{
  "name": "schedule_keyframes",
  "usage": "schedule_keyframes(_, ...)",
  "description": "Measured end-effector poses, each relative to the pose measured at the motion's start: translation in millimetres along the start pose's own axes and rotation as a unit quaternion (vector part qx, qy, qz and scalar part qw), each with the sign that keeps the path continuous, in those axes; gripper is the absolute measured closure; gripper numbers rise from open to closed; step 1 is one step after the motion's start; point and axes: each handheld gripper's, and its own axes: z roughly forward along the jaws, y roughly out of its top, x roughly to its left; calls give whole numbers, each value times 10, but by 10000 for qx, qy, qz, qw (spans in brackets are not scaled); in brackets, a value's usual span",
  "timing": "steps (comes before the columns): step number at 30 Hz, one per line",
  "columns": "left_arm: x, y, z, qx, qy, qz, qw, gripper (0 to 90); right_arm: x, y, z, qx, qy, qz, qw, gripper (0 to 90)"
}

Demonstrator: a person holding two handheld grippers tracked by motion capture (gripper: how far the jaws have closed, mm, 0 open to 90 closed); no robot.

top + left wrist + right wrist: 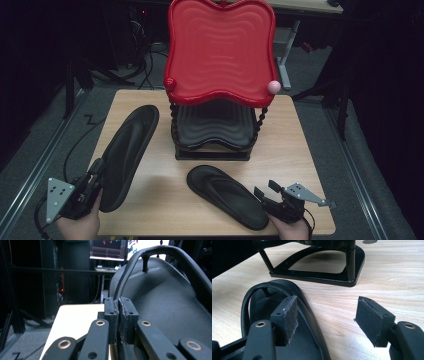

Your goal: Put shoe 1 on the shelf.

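From above, my left gripper (92,181) holds one black flip-flop (125,152) tilted at the table's left side; another flip-flop (227,196) lies flat by my right gripper (266,191). My left gripper view shows jaws pinching the strap (130,267). My right gripper view shows jaws apart, gripping nothing, beside that flat flip-flop (259,302).

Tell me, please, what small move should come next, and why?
Probably carry the left flip-flop toward the two-tier rack: the left gripper is already shut on its strap, while the right gripper sits open beside the other flip-flop, still flat on the table.
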Motion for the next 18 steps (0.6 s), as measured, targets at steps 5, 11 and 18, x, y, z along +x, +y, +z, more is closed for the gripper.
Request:
schedule_keyframes(5,-99,73,-67,-189,-111,75,9997,850,6,0,2,2,12,2,10000,340)
schedule_keyframes(11,-198,103,-137,-275,-268,122,9992,850,-1,-2,5,3,27,34,10000,340)
schedule_keyframes(18,-410,59,-110,-126,-676,193,9974,850,-13,4,8,-8,43,70,10000,340)
